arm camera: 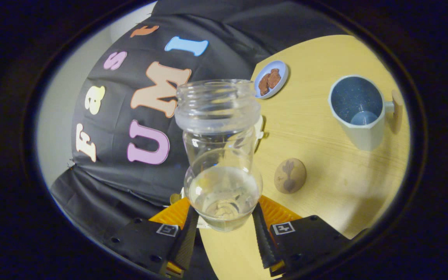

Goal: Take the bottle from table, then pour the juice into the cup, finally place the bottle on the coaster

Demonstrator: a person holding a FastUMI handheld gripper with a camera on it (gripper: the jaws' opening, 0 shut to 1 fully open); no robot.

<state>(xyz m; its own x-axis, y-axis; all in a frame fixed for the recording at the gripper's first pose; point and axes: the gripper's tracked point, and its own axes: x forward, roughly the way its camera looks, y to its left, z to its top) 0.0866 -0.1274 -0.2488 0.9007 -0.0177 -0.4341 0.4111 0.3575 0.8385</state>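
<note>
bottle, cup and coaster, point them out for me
bottle [224,186], gripper view, its lower body between the jaws
cup [358,112], gripper view, its inner wall
coaster [290,175], gripper view, its top face

Tongs [224,225] clamped on open clear bottle [220,155], cup [358,112] beyond on table [325,194]

Gripper cam, tilted, looks down along fingers [187,237], bottle [220,155] v. close; round table [325,186] beyond, 2 o'clock.
</note>
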